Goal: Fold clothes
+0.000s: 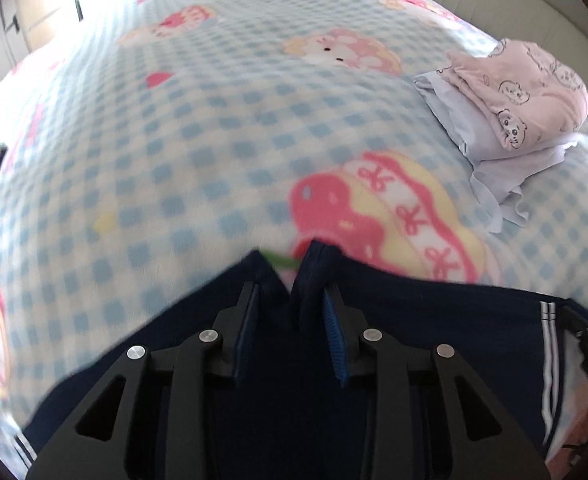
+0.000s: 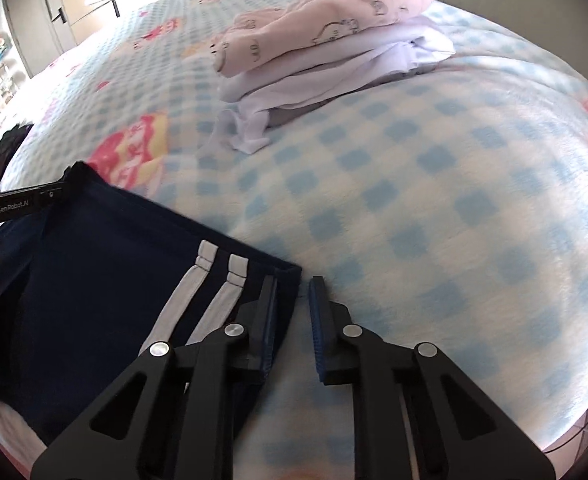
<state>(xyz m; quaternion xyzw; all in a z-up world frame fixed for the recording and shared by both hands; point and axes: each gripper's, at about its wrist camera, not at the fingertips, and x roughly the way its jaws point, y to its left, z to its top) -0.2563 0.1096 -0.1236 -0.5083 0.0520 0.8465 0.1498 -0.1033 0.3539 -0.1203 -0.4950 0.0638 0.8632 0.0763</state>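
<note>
Your navy garment (image 2: pixel 106 280) lies near on the bed (image 2: pixel 433 200): soft, light, floppy. Left gripper (image 1: pixel 290 312) fingers are parted around a raised fold; right gripper (image 2: pixel 294 320) fingers straddle its striped corner. Grip hems.

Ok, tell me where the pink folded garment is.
The pink garment tops the white folded clothes on the checked blanket, far right in the left wrist view.

Checked blanket-covered bed (image 1: pixel 222 128) with navy garment (image 2: pixel 94 280) and folded clothes pile (image 1: pixel 505 120).
</note>
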